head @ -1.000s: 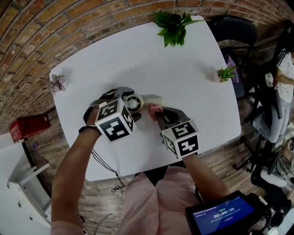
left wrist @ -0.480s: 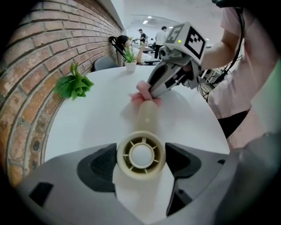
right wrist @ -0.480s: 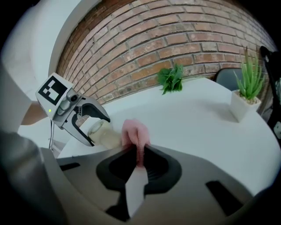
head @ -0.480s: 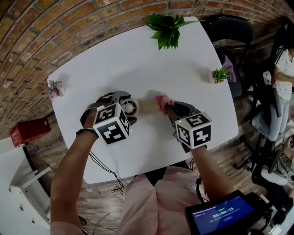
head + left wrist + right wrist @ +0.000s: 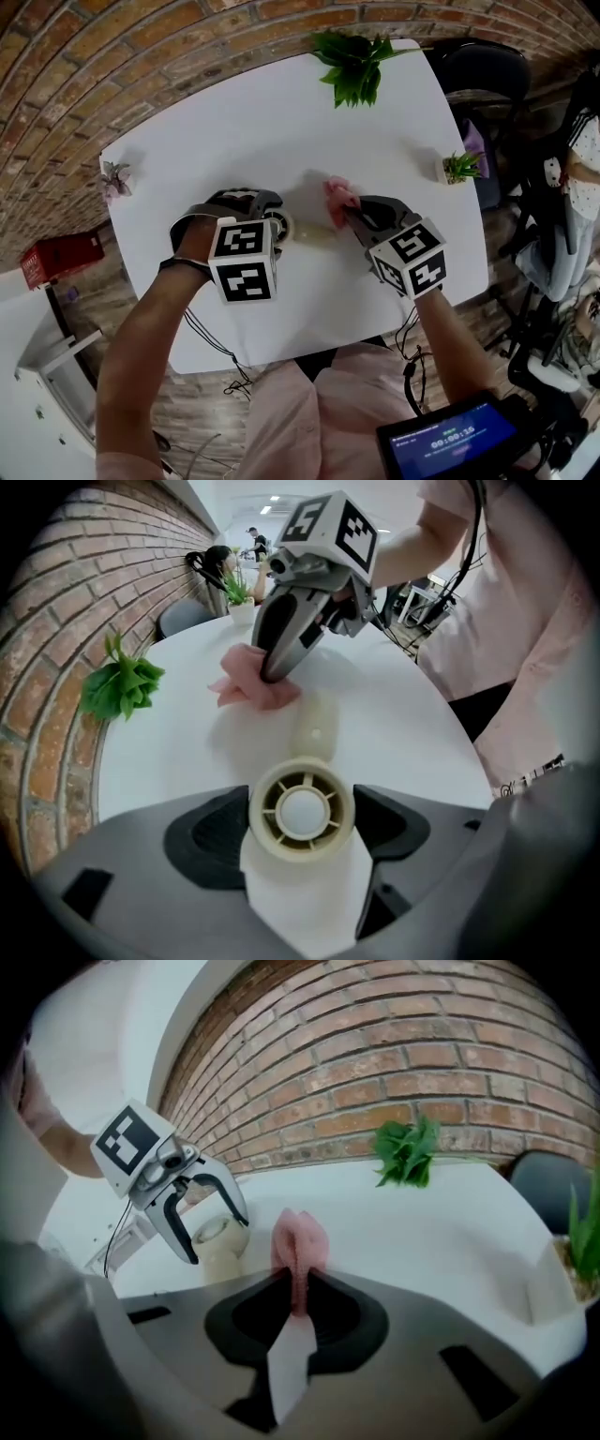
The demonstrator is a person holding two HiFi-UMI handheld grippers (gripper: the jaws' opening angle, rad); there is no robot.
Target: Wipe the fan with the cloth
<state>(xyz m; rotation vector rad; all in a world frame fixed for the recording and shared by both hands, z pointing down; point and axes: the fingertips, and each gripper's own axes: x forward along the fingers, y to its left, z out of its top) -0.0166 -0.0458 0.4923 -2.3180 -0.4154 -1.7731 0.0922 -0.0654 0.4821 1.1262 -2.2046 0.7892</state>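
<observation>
Soft, even indoor light makes the table (image 5: 281, 122) bright, almost washed out; the fan (image 5: 302, 810) casts only a faint shadow. Both gripper views bulge and go black at the corners, and the cloth (image 5: 298, 1237) looks blurred.

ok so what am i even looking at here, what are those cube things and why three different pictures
There is no robot here. A person holds a two-jaw hand tool, called a gripper, in each hand. The cubes with black and white squares are part of those tools.

The head view comes from a camera on the person's head, looking down at a white table. The other two views come from a camera riding on each gripper, looking along its jaws.

The left gripper is closed on the round head of a small cream fan, whose handle points away across the table. The right gripper pinches a pink cloth near the far end of that handle. A leafy plant stands at the table's far edge.
</observation>
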